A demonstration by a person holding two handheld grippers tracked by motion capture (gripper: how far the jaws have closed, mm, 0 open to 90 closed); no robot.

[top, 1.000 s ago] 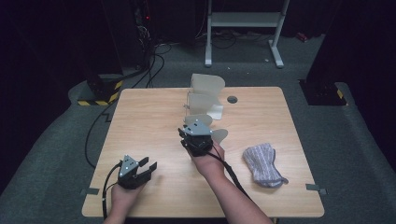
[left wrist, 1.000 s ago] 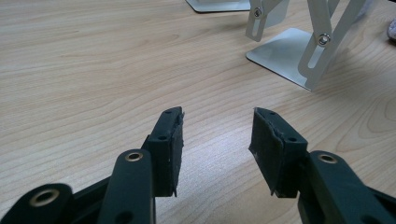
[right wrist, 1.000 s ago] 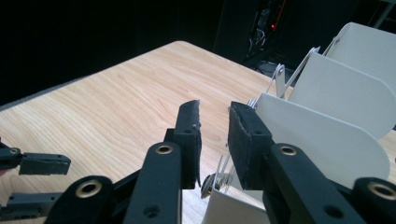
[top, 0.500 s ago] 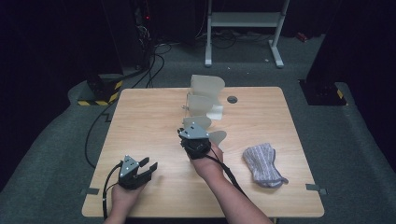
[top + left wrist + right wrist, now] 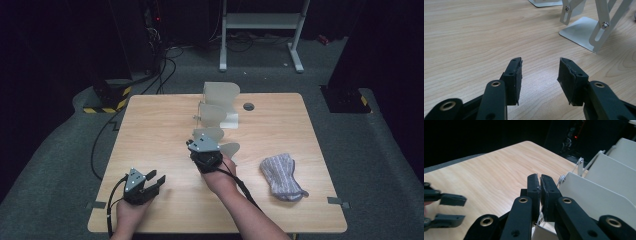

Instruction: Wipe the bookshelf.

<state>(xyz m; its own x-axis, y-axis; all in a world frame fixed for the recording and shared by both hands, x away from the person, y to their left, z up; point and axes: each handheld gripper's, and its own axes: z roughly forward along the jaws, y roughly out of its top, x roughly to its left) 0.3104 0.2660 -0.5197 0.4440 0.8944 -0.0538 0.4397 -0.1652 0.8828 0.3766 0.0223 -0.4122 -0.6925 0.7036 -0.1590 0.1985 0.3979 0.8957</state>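
A pale folding rack [image 5: 220, 107] with several upright panels stands at the middle back of the wooden table [image 5: 150, 130]. My right gripper [image 5: 202, 143] is at the rack's nearest panel, pointing away from the person. In the right gripper view its jaws [image 5: 539, 180] are shut, pads together beside a rack panel [image 5: 599, 195]; I cannot make out anything held between them. My left gripper [image 5: 156, 179] rests near the front left edge, open, with bare wood between its fingertips [image 5: 540, 68]. The rack's base [image 5: 579, 30] lies ahead of it. The left gripper [image 5: 464, 209] is also at the left of the right gripper view.
A grey knitted sock [image 5: 281, 175] lies at the front right of the table. A small round hole [image 5: 248, 106] sits in the tabletop right of the rack. Dark floor, cables [image 5: 100, 145] and a white stand [image 5: 260, 20] surround the table.
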